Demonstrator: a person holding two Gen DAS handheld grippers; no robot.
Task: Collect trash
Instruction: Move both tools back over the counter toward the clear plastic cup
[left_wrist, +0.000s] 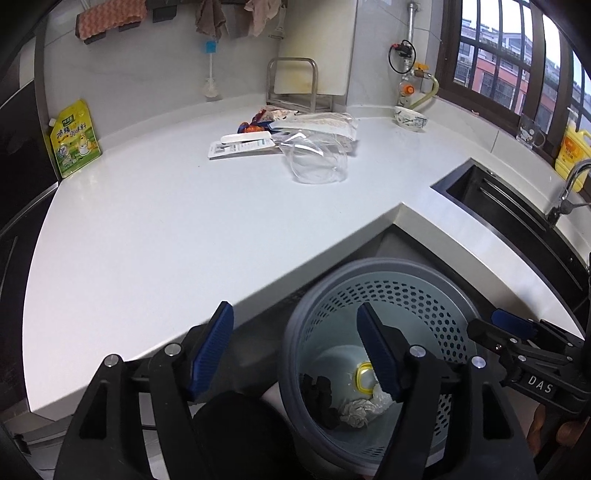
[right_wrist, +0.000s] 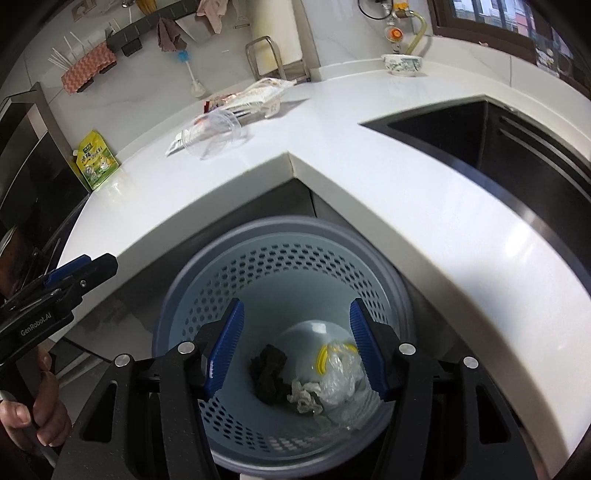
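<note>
A light blue perforated trash basket (right_wrist: 258, 273) stands on the floor below the inner corner of the white counter (right_wrist: 388, 192); it also shows in the left wrist view (left_wrist: 436, 306). Inside lie a black crumpled scrap (right_wrist: 269, 373), crumpled white paper (right_wrist: 304, 397), and a clear plastic piece with a yellow rim (right_wrist: 338, 369). My right gripper (right_wrist: 297, 349) is open and empty right above the basket mouth. My left gripper (left_wrist: 295, 350) is open and empty over the counter edge and the basket's left rim. More trash sits on the counter: a clear plastic cup (left_wrist: 316, 158), white packaging (left_wrist: 242, 144) and wrappers (left_wrist: 314, 123).
A black sink (right_wrist: 498, 147) with a faucet (left_wrist: 570, 192) lies to the right. A green-yellow pouch (left_wrist: 74, 138) leans at the counter's left end. A patterned bowl (left_wrist: 410, 118), a metal rack (left_wrist: 293, 86) and a yellow bottle (left_wrist: 572, 151) stand at the back.
</note>
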